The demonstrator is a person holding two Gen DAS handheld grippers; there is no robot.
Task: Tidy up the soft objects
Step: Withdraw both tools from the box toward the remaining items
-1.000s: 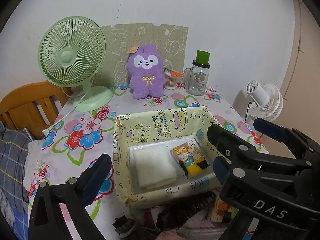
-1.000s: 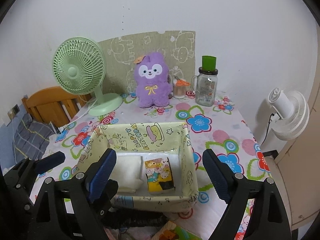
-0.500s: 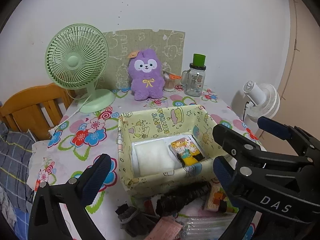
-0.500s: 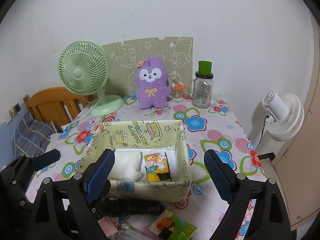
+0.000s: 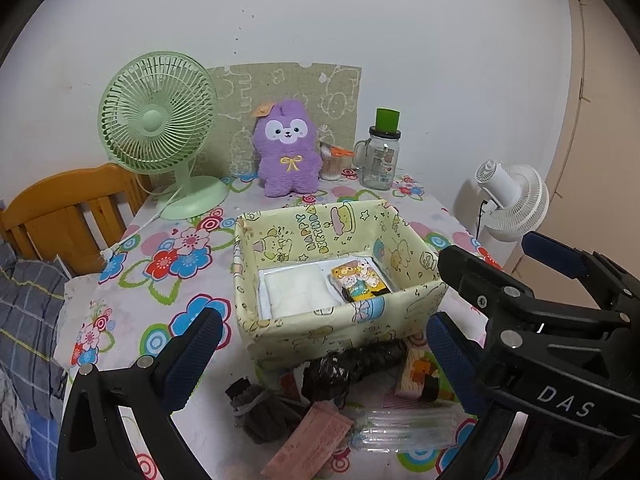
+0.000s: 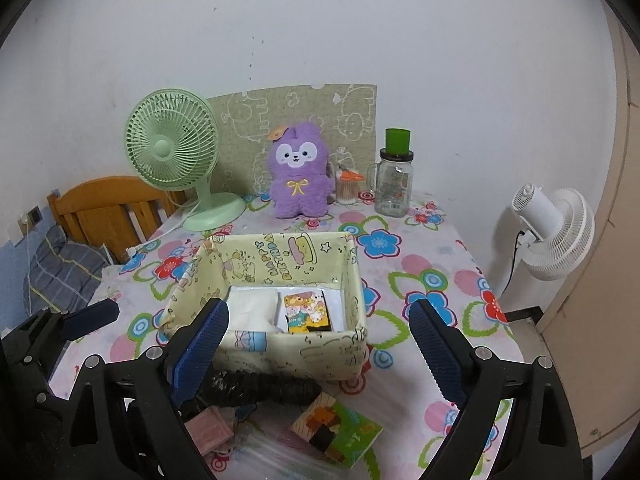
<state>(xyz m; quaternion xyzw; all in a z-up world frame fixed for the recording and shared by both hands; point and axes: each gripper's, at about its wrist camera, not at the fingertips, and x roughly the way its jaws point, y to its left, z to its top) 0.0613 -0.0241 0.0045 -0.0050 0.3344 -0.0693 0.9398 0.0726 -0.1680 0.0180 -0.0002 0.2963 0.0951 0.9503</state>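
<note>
A yellow cartoon-print fabric box (image 5: 328, 328) (image 6: 320, 350) stands mid-table. Inside lie a folded white cloth (image 5: 298, 290) (image 6: 256, 310) and a bear-print packet (image 5: 360, 282) (image 6: 308, 312). In front of the box lie a dark rolled cloth (image 5: 356, 366) (image 6: 256, 388), a grey knit piece (image 5: 260, 410), a pink card (image 5: 308, 444), a clear plastic bag (image 5: 404, 426) and a bear-print packet (image 6: 334, 428). My left gripper (image 5: 320, 360) is open and empty, above the loose items. My right gripper (image 6: 320, 344) is open and empty, before the box.
A green desk fan (image 5: 160, 132), a purple plush (image 5: 288, 152), a cup of sticks (image 5: 332, 162) and a glass jar with a green lid (image 5: 380, 156) stand along the back wall. A white fan (image 5: 512, 200) stands right of the table, a wooden bed frame (image 5: 68, 208) left.
Both grippers have pulled back and up from the box. More of the loose items in front of the box have come into view. Both stay open.
</note>
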